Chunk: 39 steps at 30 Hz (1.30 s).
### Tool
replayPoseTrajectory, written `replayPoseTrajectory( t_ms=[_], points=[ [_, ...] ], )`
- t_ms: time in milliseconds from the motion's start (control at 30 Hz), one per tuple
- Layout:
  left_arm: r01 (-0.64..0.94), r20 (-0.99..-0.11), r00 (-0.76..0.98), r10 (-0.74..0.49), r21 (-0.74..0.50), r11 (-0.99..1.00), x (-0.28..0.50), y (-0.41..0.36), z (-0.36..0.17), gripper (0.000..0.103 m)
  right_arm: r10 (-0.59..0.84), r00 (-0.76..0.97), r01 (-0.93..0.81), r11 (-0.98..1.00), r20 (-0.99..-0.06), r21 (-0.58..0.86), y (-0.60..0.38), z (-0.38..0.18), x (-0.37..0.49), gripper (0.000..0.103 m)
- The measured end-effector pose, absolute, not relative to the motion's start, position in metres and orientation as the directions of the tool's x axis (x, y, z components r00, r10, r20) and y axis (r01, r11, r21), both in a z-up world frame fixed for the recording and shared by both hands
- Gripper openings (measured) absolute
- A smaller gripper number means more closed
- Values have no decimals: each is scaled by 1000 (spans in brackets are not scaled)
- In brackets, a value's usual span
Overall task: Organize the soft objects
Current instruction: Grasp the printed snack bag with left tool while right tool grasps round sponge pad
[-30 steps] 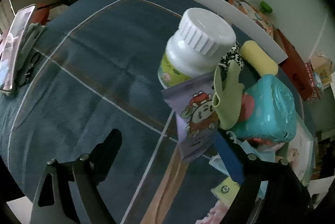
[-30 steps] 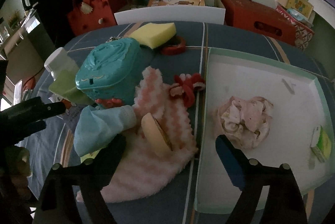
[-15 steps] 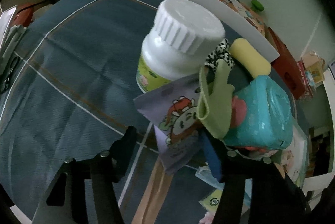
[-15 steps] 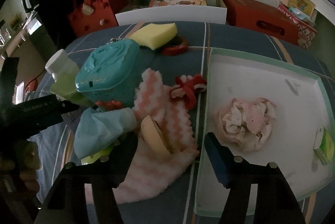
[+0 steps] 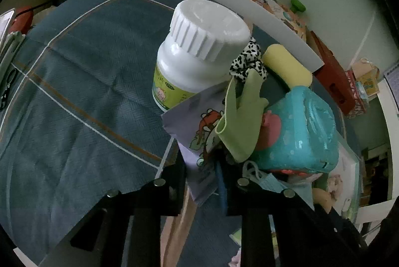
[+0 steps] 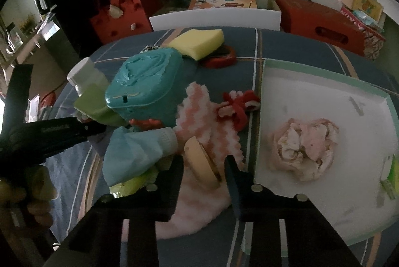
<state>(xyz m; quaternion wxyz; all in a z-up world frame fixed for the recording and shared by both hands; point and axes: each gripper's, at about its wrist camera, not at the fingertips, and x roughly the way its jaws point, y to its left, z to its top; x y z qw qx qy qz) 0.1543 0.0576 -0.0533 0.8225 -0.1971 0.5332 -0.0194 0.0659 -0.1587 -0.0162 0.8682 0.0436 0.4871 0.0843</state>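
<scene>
left gripper, jaws just closing, clamps the purple packet; right gripper, also closing, pinches the tan puff on the pink cloth.

bottle: glossy plastic | towel: fluffy cloth | tablecloth: woven, probably matt

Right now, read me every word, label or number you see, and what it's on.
Nothing reads clearly.
White bottle, green label: print too blurred.
Purple pouch: cartoon, no legible words.
Left claw, jaws just closing with the pouch between them: side lettering too blurred.
</scene>
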Motion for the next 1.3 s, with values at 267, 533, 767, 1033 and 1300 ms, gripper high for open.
replayPoseTrajectory(
  t_ms=[267,533,767,1033,1300],
  points=[
    [-188,-866,437,-242,-351,917,141,69,-48,19,202,515,-116,979,-833,165,-156,-14,64,21],
    [-213,-875,425,-231,-345,914,130,73,-45,18,207,527,-113,978,-824,173,-158,-11,63,19],
    [-220,-866,445,-225,-350,910,119,78,-33,17,208,546,-110,978,-811,177,-160,-4,60,19],
    [-208,-835,507,-212,-358,910,107,81,-9,17,213,583,-113,977,-784,181,-162,11,53,19],
    [-203,-810,560,-172,-336,920,99,84,16,17,207,619,-95,977,-758,190,-170,23,49,19]
  ],
)
